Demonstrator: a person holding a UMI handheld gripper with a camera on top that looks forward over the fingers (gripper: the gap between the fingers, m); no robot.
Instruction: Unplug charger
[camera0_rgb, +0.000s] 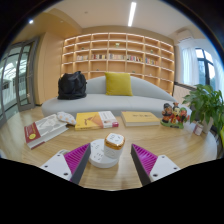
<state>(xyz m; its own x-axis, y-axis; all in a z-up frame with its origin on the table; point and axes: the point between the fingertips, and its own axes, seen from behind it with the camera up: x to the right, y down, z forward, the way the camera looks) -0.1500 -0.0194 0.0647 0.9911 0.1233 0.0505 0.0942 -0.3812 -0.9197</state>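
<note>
A small white cube charger with an orange top (114, 142) stands plugged into a round white socket hub (103, 153) on the wooden table (170, 145). My gripper (111, 160) is open. Its two magenta pads (76, 157) stand on either side of the hub. The charger and hub lie between the fingers and just ahead of the tips, with a gap at each side. No cable shows.
Books (45, 128) lie at the left of the table, more books (95, 120) and a yellow one (140, 117) at the middle. Small figures (175, 114) and a plant (207, 105) stand at the right. A sofa (105, 97) and shelves lie beyond.
</note>
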